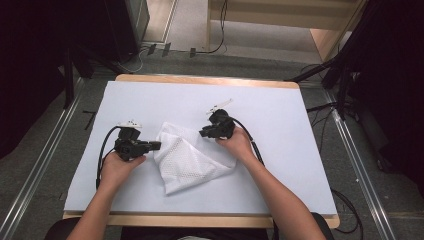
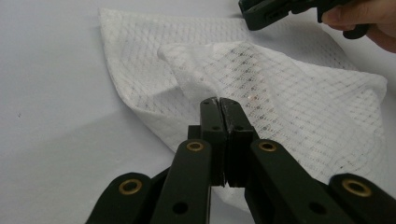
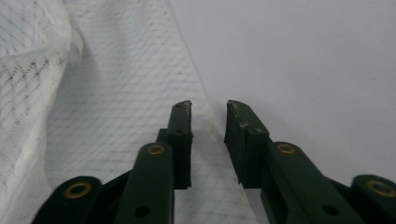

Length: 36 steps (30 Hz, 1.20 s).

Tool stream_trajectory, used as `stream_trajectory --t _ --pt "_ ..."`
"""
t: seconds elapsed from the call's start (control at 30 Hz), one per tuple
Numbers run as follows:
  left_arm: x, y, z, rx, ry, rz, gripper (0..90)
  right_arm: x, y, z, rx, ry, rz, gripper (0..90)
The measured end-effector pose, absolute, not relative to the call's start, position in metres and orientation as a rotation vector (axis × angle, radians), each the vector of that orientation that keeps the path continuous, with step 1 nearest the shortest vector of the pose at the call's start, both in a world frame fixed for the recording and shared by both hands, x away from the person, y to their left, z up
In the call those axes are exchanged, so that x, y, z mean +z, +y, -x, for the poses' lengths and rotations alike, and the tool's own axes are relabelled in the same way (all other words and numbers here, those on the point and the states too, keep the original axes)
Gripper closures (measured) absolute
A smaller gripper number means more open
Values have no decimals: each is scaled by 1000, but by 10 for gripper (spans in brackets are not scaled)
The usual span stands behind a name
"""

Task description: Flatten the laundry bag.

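Note:
A white mesh cloth [image 1: 187,157] lies crumpled and partly folded in the middle of the white table cover [image 1: 150,100]. My left gripper [image 1: 157,145] lies level at the cloth's left edge. In the left gripper view its jaws [image 2: 219,102] are pressed together just over the cloth [image 2: 280,84]; I cannot make out any fabric pinched between them. My right gripper [image 1: 202,133] is at the cloth's upper right corner. Its jaws [image 3: 210,107] stand apart over the cloth's edge [image 3: 116,93], with nothing pressed between them. The right gripper [image 2: 261,14] also appears beyond the cloth in the left gripper view.
The wooden table edge [image 1: 205,79] frames the cover. Black cables [image 1: 102,150] trail from both grippers over the cover. Dark stands and cables sit on the floor to the right [image 1: 345,85] and at the far left.

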<state>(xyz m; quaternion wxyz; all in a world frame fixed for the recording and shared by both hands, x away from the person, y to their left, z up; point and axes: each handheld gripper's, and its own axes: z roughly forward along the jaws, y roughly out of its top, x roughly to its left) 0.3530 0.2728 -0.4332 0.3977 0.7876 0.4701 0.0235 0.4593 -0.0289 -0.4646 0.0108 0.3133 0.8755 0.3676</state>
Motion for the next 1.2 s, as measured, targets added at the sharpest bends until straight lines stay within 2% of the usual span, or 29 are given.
stream_trajectory --t 0.07,0.17,0.3,0.33,0.53,0.9,1.2 --pt "-434 273 -353 56 1198 -1991 900 -465 -25 -459 1165 2734 -963 661" --pt "-434 273 -351 57 1199 -1989 900 -465 -19 -456 1150 2728 -922 672" --pt "-433 274 -348 60 1198 -1982 900 -464 -12 -450 1073 2697 -849 873" --pt "-433 275 -348 62 1195 -1978 900 -464 -12 -450 1067 2705 -834 900" --pt "-427 276 -345 73 1168 -1943 900 -458 -18 -454 1010 2689 -881 900" --pt "-413 270 -335 111 1085 -1911 900 -450 -95 -489 1055 2509 -1195 900" --pt "-407 260 -327 100 1029 -1933 900 -457 -145 -504 1015 2400 -1361 900"
